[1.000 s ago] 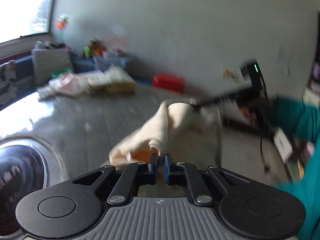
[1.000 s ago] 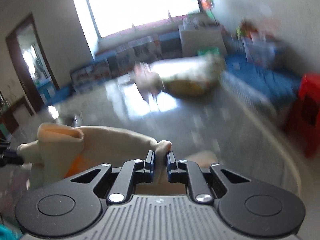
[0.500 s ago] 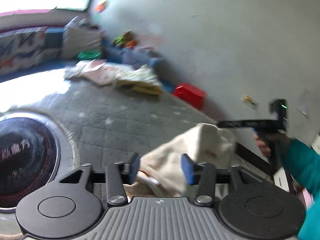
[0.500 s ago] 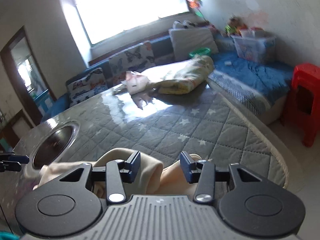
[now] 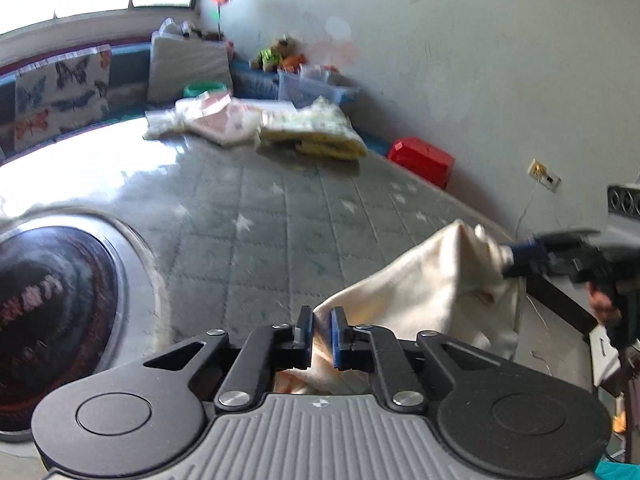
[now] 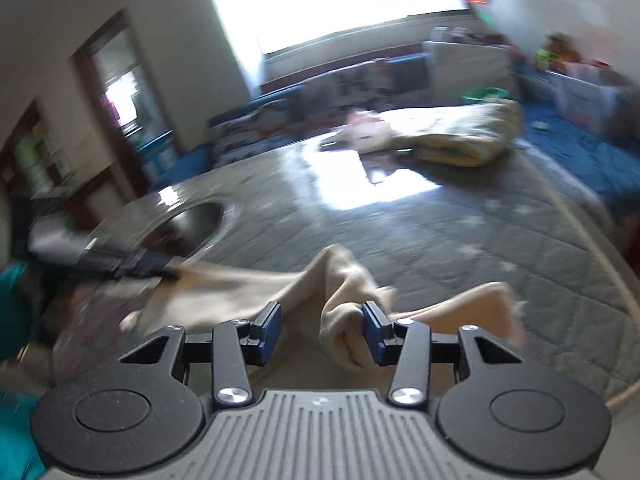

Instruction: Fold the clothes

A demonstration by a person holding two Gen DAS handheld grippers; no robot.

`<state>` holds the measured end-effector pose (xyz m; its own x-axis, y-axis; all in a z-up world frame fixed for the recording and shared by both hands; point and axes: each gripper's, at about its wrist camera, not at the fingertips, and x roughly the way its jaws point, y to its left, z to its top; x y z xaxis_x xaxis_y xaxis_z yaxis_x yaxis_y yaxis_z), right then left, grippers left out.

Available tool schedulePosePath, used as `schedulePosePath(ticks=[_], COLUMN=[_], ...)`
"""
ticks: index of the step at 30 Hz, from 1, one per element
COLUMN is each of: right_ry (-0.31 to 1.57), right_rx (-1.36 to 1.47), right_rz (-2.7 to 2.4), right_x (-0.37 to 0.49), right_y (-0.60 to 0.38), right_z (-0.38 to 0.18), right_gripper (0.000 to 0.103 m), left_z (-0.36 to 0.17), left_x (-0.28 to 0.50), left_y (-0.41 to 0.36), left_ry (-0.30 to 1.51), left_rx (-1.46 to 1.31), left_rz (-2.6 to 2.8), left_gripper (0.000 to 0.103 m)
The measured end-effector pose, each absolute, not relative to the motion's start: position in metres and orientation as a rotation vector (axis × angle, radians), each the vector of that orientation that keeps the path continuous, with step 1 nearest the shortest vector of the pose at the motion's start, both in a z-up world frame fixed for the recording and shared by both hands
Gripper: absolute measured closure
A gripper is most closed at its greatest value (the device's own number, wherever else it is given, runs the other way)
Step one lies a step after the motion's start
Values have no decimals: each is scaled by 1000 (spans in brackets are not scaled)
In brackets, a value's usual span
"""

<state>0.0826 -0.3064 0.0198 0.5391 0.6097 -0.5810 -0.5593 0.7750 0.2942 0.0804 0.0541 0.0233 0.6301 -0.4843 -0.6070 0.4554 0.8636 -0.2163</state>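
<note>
Well, from the left wrist view, the left gripper (image 5: pixel 319 328) has its blue pads pinched nearly together on an edge of the cream garment (image 5: pixel 436 292). The cloth rises from there toward the right gripper (image 5: pixel 532 258), which looks to be at the far corner, though whether it grips I cannot tell here. The garment hangs above the near right edge of the grey quilted bed (image 5: pixel 280 216) — its long axis running from one gripper to the other, roughly along that edge.

From the right wrist view, the right gripper (image 6: pixel 320 330) stands wide apart; a bunched fold of garment (image 6: pixel 344 300) lies against its right-hand pad only, not clamped. The left gripper (image 6: pixel 132 262) shows blurred at the far left end of the cloth.

Folding looks barely begun — no flat fold visible, the cloth still slack and crumpled.
</note>
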Motion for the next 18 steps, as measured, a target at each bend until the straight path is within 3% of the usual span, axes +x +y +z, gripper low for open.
schedulePosePath(ticks=[3,18], right_ry=[742,765], right_rx=[17,497], right_rz=[748,548], right_x=[70,92], right_y=[-293,-352], right_z=[20,3], right_gripper=[57,57], left_z=[28,28], left_x=[78,78], left_y=[60,74], left_ry=[669,636], left_rx=[-36,-17], left_rz=[-524,-487], left_gripper=[94,94])
